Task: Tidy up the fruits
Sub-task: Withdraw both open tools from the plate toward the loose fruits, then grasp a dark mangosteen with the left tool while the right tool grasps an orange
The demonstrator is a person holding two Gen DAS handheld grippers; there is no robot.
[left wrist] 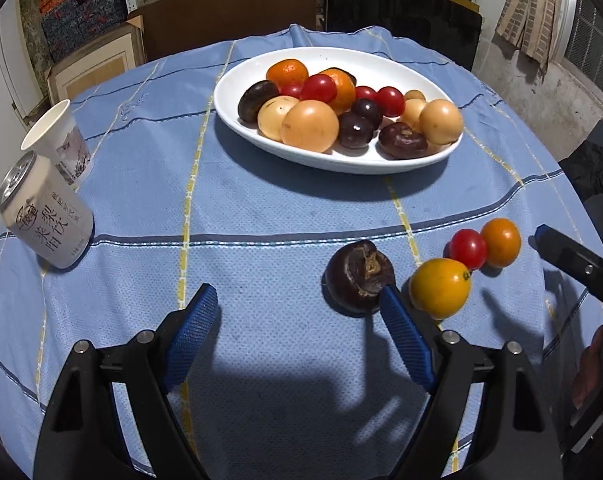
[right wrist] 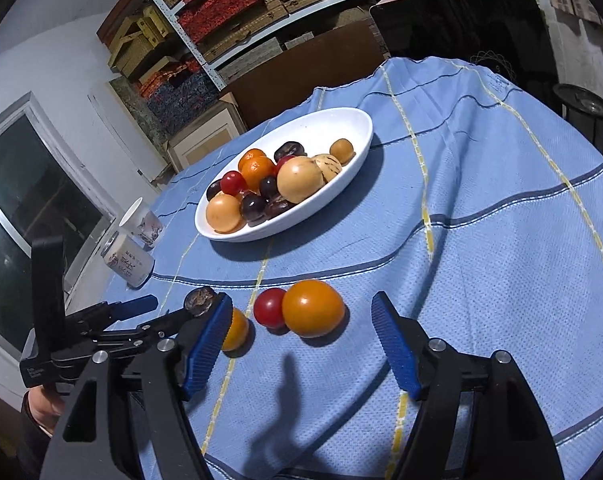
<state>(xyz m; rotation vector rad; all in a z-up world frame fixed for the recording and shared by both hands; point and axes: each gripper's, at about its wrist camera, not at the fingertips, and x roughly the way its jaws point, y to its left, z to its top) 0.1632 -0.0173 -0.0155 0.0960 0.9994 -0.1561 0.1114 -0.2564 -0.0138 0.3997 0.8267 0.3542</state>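
A white oval plate (left wrist: 241, 84) (right wrist: 357, 128) holds several fruits: orange, red, tan and dark ones. Loose on the blue cloth lie a dark brown fruit (left wrist: 357, 276) (right wrist: 199, 300), a yellow-orange fruit (left wrist: 439, 287) (right wrist: 235, 330), a red cherry tomato (left wrist: 467, 249) (right wrist: 270, 307) and an orange fruit (left wrist: 500, 242) (right wrist: 312, 308). My left gripper (left wrist: 299, 300) is open and empty; its right fingertip touches or hides the near edge of the dark fruit. My right gripper (right wrist: 301, 312) is open and empty, just short of the tomato and orange fruit. Its tip shows in the left wrist view (left wrist: 573, 260).
A white drink can (left wrist: 45, 212) (right wrist: 127, 262) and a paper cup (left wrist: 59, 140) (right wrist: 141, 220) stand at the table's left edge. Shelves with boxes and a dark chair stand behind the table. The left gripper (right wrist: 141, 316) shows in the right wrist view.
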